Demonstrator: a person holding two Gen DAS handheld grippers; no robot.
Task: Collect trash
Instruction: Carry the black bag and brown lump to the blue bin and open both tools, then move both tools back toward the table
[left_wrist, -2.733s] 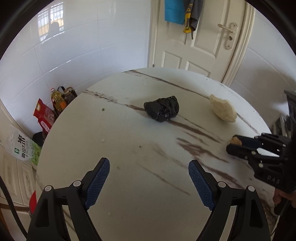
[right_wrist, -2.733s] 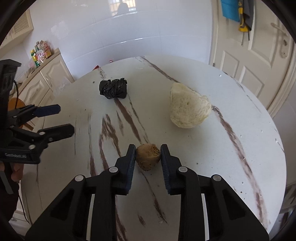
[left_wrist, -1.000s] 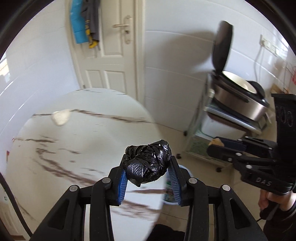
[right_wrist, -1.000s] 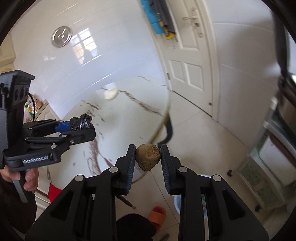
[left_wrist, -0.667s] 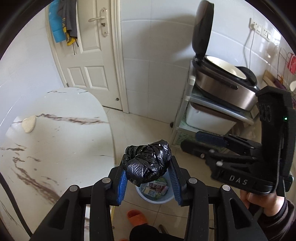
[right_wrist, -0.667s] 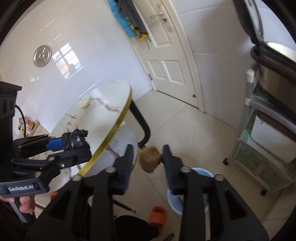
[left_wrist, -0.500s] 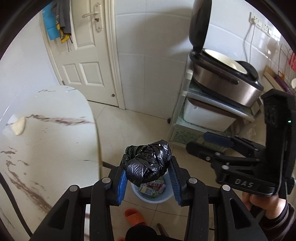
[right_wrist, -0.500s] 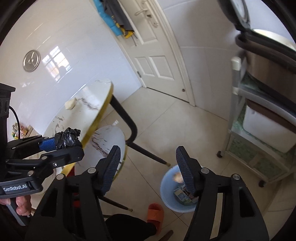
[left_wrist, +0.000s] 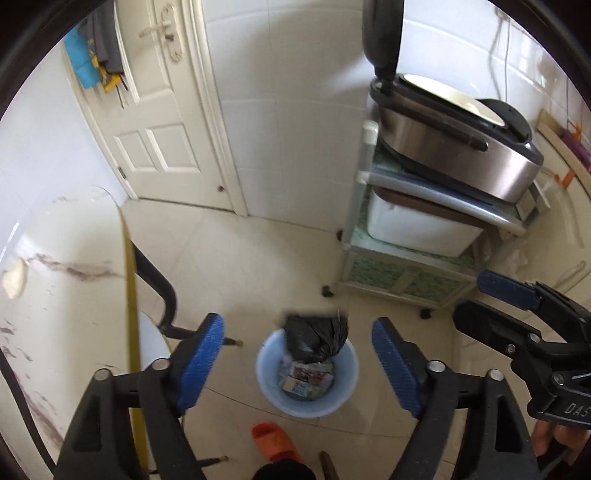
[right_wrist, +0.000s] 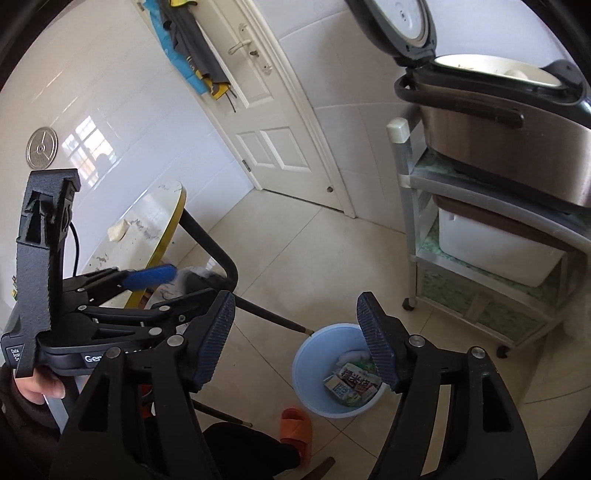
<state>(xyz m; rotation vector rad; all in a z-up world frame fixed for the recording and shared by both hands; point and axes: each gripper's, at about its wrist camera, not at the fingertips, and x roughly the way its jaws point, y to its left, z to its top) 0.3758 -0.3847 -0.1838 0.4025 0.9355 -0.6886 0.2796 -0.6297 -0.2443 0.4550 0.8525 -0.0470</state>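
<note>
A crumpled black bag (left_wrist: 317, 336), motion-blurred, hangs in the air just above the light blue bin (left_wrist: 341, 397) on the floor, free of both pads. Over it my left gripper (left_wrist: 295, 326) has its jaws opening, with nothing pressed between them. My right gripper (right_wrist: 295, 332) is also opening and empty above the bin (right_wrist: 306, 373), which holds cartons and wrappers. The brown lump does not show. From each camera I see the other tool: the right gripper (left_wrist: 480, 301) and the left gripper (right_wrist: 181, 286). A cream lump (left_wrist: 13, 282) lies on the marble table (left_wrist: 66, 314).
A metal shelf cart (left_wrist: 406, 266) with an open rice cooker (left_wrist: 450, 147) stands right of the bin. The table's yellow edge (left_wrist: 131, 314) and black leg (right_wrist: 221, 254) are on the left. An orange slipper (left_wrist: 273, 441) lies by the bin. A white door (left_wrist: 155, 147) is behind.
Both grippers swung from the table to above the bin. The right one let the brown lump fall and opened wide. The left one has just opened, and the black bag drops toward the bin.
</note>
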